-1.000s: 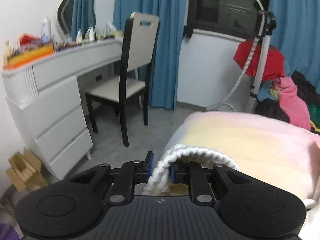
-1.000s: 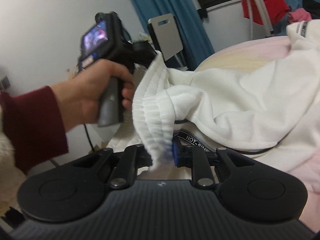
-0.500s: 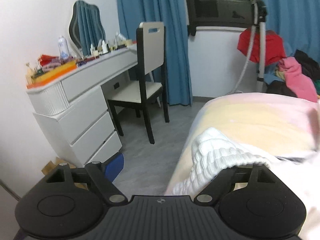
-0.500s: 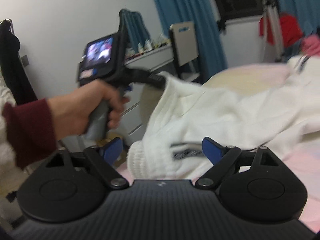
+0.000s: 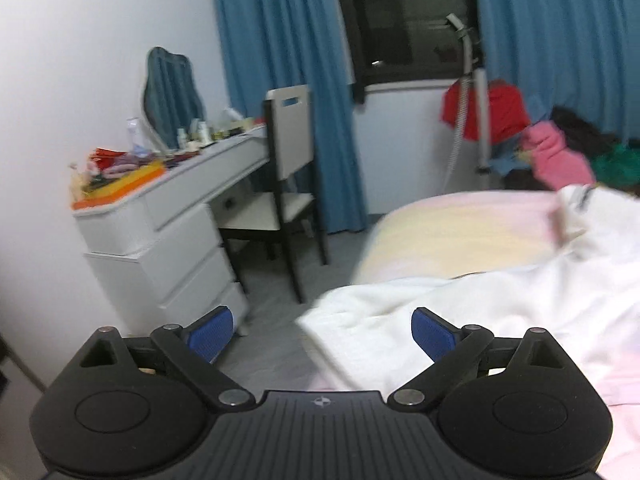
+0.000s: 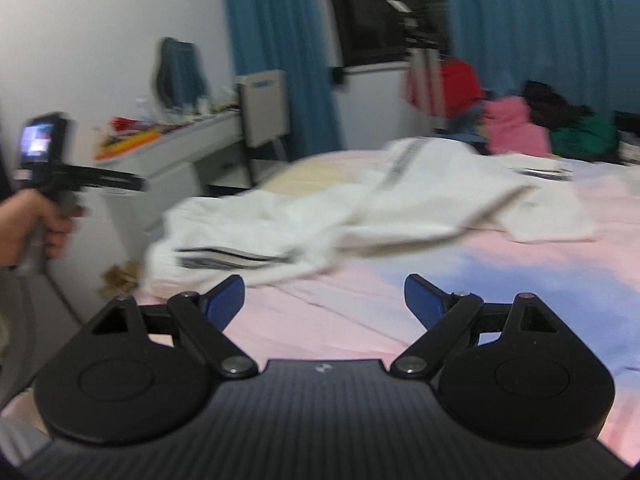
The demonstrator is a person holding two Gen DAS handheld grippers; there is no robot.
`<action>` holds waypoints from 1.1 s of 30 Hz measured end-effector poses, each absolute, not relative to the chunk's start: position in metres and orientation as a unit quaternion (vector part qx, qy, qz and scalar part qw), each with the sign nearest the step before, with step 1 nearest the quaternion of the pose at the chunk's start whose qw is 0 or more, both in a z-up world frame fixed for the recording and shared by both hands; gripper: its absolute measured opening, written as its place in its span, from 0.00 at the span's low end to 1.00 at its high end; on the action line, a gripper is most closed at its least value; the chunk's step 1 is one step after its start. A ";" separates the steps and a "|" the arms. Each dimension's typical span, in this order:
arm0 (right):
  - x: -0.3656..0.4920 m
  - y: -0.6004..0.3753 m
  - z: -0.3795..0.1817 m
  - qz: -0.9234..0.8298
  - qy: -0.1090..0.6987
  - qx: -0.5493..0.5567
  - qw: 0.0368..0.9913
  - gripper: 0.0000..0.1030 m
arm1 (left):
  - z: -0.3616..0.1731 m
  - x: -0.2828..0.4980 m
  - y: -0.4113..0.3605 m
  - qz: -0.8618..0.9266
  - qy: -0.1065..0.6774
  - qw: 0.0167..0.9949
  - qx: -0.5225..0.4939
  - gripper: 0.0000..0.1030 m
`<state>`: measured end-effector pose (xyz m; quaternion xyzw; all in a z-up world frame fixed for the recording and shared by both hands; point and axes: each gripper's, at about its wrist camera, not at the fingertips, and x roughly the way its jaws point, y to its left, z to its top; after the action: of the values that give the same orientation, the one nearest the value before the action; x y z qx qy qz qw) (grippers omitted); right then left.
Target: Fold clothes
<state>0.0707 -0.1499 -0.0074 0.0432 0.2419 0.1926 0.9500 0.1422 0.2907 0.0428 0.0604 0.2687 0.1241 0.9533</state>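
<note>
A white garment with dark striped trim lies spread and rumpled across the pink bedsheet; its ribbed hem end hangs near the bed's left edge. In the left wrist view the same white garment covers the bed corner. My left gripper hovers above that corner, its jaws still opening, with nothing pressed between the blue pads. My right gripper is open wide above bare sheet, short of the cloth. A hand holds the left gripper at the right wrist view's left edge.
A white dresser with clutter on top and a chair stand left of the bed, grey floor between. A pile of coloured clothes sits at the bed's far end beside a stand. Blue curtains flank a dark window.
Both grippers let go of the white ribbed hem, opened wide and pulled back and up. The garment dropped flat onto the bed.
</note>
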 end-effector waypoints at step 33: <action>0.193 -0.292 -0.094 0.034 0.241 0.130 0.961 0.86 | -0.037 0.411 -0.016 -0.062 0.267 0.961 0.047 0.06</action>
<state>0.1926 -0.2923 -0.0939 0.1295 0.2414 0.0345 0.9611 0.4112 -0.0158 -0.0372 0.0475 0.2668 -0.0622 0.9606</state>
